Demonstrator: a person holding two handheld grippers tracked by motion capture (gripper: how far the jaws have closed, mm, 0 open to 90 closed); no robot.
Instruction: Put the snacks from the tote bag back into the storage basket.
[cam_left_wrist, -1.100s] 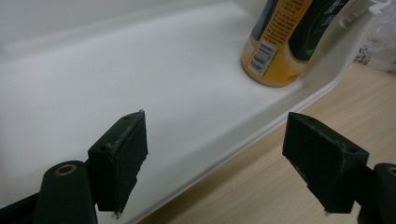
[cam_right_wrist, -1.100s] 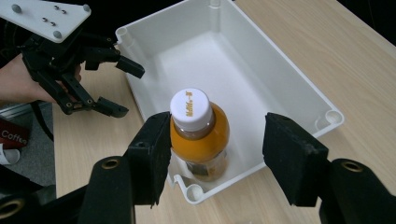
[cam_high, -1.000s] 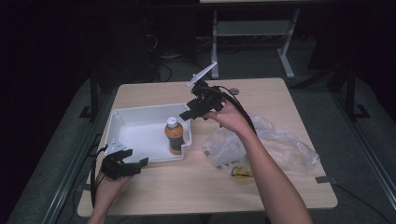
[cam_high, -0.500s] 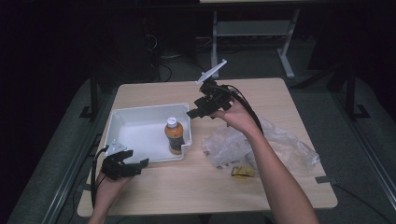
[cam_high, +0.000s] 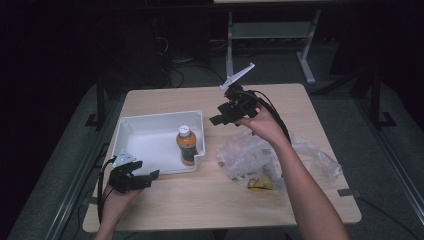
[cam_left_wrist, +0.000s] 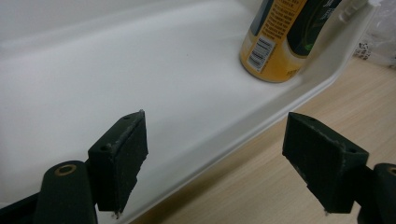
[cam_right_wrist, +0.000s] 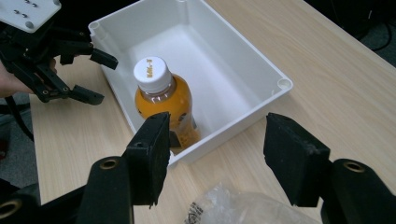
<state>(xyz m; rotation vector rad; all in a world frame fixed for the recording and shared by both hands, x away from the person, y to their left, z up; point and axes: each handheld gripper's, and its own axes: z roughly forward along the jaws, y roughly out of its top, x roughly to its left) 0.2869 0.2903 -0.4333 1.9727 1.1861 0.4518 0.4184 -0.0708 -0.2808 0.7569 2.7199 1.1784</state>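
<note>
Both sets of jaws stand wide apart, holding nothing. The left gripper (cam_high: 142, 176) sits at the white tray's (cam_high: 150, 122) near-left corner; the right gripper (cam_high: 222, 117) hangs raised just right of it. An orange drink bottle (cam_high: 185, 145) stands upright in the tray's near-right corner. A crumpled clear plastic bag (cam_high: 310, 157) lies on the desk (cam_high: 200, 200), right of the tray.

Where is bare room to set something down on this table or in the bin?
Free: the white bin floor left of the orange drink bottle, the table behind the bin, and its near edge. Crowded: right of the bin, where the crumpled plastic bag lies.
</note>
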